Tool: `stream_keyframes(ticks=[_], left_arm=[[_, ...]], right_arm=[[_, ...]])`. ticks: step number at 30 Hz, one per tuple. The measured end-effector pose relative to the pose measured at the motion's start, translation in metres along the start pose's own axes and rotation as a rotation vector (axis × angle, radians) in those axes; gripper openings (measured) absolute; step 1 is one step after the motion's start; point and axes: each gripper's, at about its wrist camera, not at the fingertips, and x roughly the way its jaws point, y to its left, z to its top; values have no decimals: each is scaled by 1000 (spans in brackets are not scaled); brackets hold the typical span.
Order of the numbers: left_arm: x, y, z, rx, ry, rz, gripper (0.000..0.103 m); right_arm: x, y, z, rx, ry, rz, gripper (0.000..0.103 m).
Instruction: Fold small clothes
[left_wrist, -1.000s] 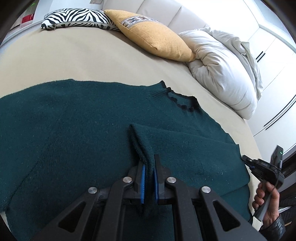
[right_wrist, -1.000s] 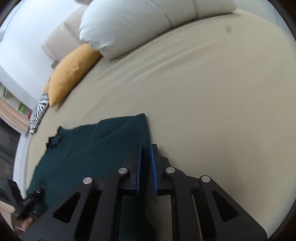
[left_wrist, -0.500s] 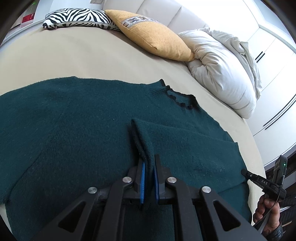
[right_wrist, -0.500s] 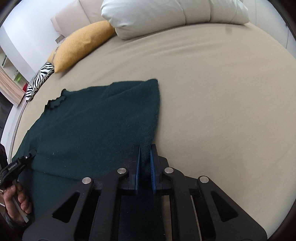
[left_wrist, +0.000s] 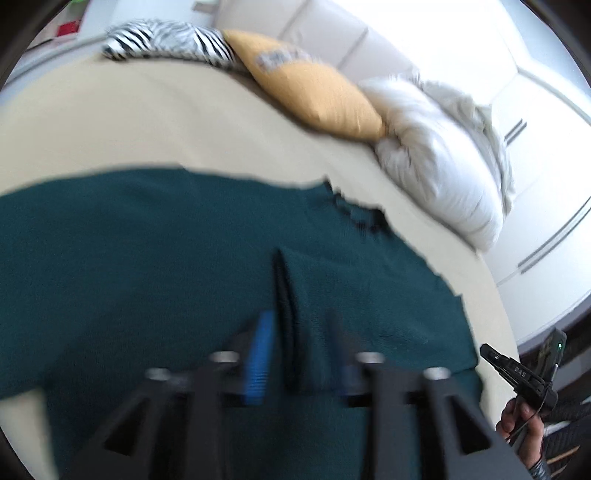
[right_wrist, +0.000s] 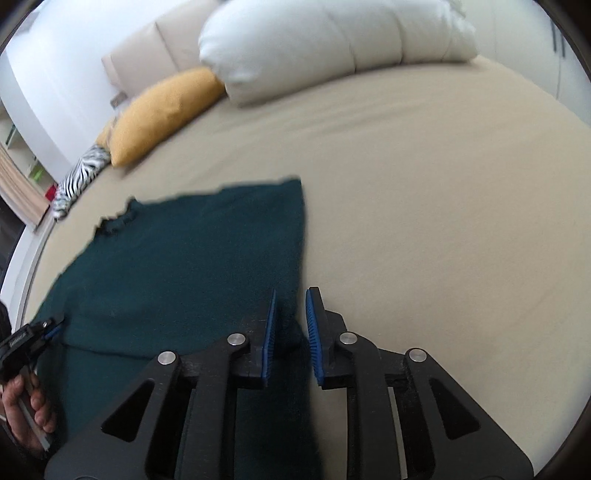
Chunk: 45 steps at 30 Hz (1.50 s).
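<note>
Beige bed (right_wrist: 424, 184) is carrying the green sweater (left_wrist: 147, 266); my left claw (left_wrist: 301, 354) and right claw (right_wrist: 290, 328) are both spreading, fabric lying loose between them.

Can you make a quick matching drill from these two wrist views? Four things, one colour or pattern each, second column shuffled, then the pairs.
Column one:
1. sweater
2. square cushion
3. striped cushion
4. bed sheet

Column two:
A. beige
B. dark green
C. black and white
D. mustard yellow

Pairs: 1-B, 2-D, 3-C, 4-A
</note>
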Motion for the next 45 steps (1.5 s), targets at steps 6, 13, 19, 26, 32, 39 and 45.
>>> stream_keyframes(ticks=[6,13,19,26,32,39,45], left_arm=[[-113,82,-8,-151,-140,63,67],[-239,241,-68,-632,-343,129,68],[-277,296,-103,-873,-468,81,70],[-261,339,-93,-1013,-556,18,46],[-263,337,-69,-982,-528,89,7],[-240,179,9,-399,-436,155,7],[-140,19,7,42,-263,112,8]], right_arm=[[-80,66,-18,-162,-280,-47,88],[-111,130,-45,-200,-337,71,97],[-110,178,-63,-125,-184,292,95],[-108,201,-79,-65,-96,377,87],[-111,179,-83,-29,-104,347,78],[-96,145,-93,16,-72,327,71],[-95,120,-100,48,-71,315,70]])
